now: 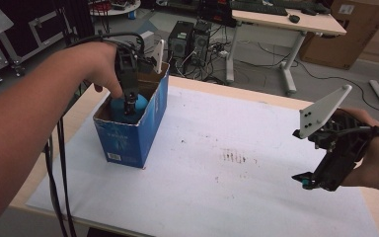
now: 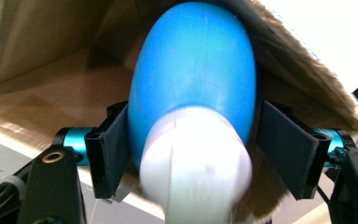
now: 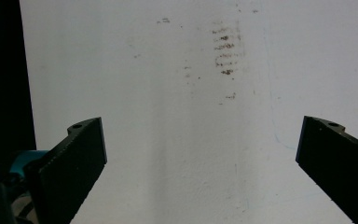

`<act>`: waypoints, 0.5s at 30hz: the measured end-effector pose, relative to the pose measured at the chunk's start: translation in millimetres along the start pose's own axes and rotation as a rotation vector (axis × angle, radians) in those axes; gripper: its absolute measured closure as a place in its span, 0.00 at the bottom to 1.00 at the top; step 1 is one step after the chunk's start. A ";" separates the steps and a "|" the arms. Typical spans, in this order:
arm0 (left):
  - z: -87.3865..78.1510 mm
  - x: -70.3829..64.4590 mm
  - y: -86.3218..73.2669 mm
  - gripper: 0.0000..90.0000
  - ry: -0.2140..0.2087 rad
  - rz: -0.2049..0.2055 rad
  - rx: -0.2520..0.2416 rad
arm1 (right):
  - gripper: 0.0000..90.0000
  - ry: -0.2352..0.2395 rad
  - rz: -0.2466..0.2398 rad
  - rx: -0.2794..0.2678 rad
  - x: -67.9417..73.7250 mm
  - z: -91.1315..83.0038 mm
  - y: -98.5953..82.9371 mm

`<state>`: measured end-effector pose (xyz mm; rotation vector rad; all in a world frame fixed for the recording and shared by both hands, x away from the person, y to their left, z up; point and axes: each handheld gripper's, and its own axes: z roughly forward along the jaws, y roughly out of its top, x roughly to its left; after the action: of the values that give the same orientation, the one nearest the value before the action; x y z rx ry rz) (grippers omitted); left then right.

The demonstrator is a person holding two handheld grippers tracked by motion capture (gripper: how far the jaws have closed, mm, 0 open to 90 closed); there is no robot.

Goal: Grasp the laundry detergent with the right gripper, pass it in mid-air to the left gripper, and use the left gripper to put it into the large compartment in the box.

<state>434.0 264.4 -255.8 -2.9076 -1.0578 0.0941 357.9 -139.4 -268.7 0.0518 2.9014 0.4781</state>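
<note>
White sheeting (image 1: 256, 187) covers most of the pale wooden counter (image 1: 81, 116), with desks, computer towers and cables on the floor across the top of the high view. At the left of that view a blue bottle (image 1: 130, 106) with a white cap sits inside an open blue cardboard box (image 1: 128, 138), whose walls and raised brown flaps close it in on every side; the box stands near the sheet's left edge. The left gripper (image 1: 129, 104) reaches down into the box from above. In the left gripper view its fingers (image 2: 106, 156) sit on either side of the bottle (image 2: 193, 79); the left one touches the blue body just above the cap, while a slim gap shows at the right one. The right gripper (image 1: 307, 180) hangs at the lower right, well apart from the box, with its fingers (image 3: 77, 161) spread wide over bare, faintly stained sheet (image 3: 191, 140). Between box and right gripper the sheet lies open.
</note>
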 end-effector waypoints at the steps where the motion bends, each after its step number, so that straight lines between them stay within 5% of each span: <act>1: -4.4 -0.3 -0.1 0.31 0.005 -0.002 -0.004 | 0.01 0.003 -0.002 0.000 -0.4 0.1 0.3; 7: -29.4 -5.6 1.3 0.30 0.014 -0.011 -0.012 | 0.01 0.004 0.000 0.000 -2.0 0.4 0.6; 15: -56.6 -28.1 10.1 0.24 0.026 0.070 -0.023 | 0.01 0.011 0.008 -0.004 -6.6 -4.3 1.0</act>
<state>423.0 237.3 -198.9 -2.9580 -0.9595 0.0466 363.5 -140.3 -263.1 0.0600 2.9117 0.4868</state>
